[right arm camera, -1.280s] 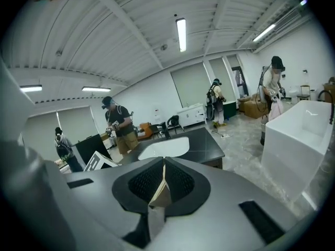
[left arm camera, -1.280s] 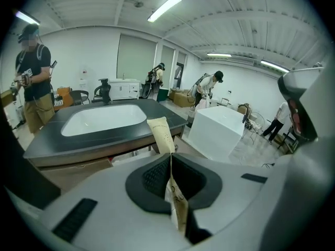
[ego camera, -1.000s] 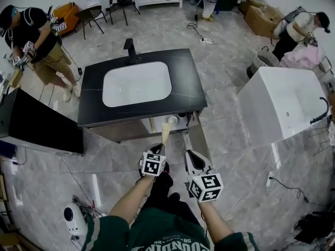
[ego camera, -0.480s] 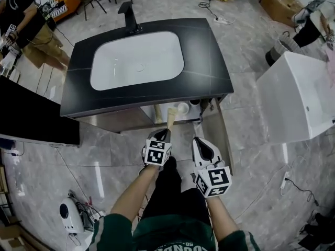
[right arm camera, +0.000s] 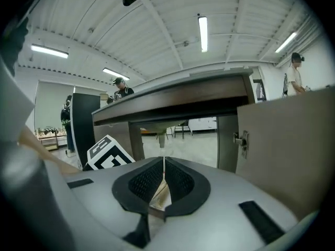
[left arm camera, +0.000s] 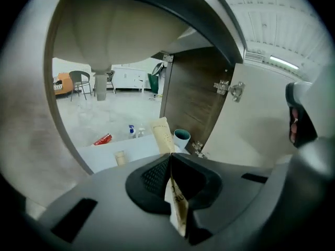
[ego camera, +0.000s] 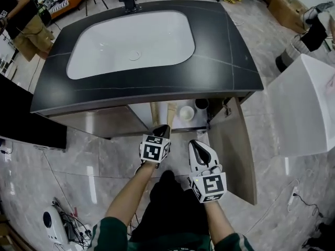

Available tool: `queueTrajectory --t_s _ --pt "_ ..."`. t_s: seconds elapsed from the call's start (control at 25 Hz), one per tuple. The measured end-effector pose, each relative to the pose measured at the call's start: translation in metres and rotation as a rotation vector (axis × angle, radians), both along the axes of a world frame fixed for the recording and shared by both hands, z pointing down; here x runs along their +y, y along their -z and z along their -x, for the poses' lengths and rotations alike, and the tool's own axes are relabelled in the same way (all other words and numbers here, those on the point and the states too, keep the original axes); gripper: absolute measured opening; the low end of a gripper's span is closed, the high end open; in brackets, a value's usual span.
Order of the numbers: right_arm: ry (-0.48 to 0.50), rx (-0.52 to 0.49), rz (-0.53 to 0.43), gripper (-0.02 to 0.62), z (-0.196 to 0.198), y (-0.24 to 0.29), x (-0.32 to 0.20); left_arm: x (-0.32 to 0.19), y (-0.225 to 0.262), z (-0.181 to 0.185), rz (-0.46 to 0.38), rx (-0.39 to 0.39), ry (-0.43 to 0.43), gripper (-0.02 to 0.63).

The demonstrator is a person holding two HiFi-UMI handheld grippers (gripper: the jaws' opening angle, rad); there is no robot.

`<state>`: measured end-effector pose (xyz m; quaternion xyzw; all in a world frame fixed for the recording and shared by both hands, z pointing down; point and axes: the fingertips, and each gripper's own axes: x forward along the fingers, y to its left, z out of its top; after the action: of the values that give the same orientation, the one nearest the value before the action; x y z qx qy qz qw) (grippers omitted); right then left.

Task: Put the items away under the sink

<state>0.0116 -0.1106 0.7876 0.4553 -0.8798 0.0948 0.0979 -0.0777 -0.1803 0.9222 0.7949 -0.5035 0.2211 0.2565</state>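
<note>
Where fingers [left arm camera: 152, 174] meet, tube [left arm camera: 163, 135] partly hidden

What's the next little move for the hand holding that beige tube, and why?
Probably ease the left gripper forward into the open cabinet: its jaws are clamped on the beige tube, which points at a bare stretch of the white shelf between the small bottle and the cup.

shirt [ego camera: 112, 235]: dark green, short sleeves | trousers [ego camera: 168, 213]: black | left gripper [ego camera: 162, 130], right gripper [ego camera: 195, 145]: grey bodies, black-and-white marker cubes [ego camera: 155, 152]
</note>
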Motion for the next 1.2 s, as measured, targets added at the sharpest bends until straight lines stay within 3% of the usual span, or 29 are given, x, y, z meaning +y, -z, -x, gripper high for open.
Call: queueTrajectory --t_s 0.2,0.44,0.6,0.92,1.2 --pt "-0.006 -0.038 0.007 0.043 0.000 -0.069 -0.015 -0.022 -0.056 0.004 -0.022 -0.003 0.022 0.015" --pt "-0.015 -0.066 0.020 0.043 -0.006 -0.125 -0.024 -0.044 -0.126 0.014 0.032 -0.005 0.067 0.015" --pt "-0.026 -0.061 0.030 0.043 -0.014 -0.147 -0.026 -0.063 -0.159 0.015 0.035 -0.050 0.067 0.015" --pt "-0.034 -0.071 0.076 0.043 -0.023 -0.172 -0.028 -0.093 -0.204 0.020 0.118 -0.045 0.146 0.016" --pt "-0.045 -0.060 0.096 0.043 -0.028 -0.189 -0.031 -0.108 -0.247 0.016 0.141 -0.073 0.136 0.017"
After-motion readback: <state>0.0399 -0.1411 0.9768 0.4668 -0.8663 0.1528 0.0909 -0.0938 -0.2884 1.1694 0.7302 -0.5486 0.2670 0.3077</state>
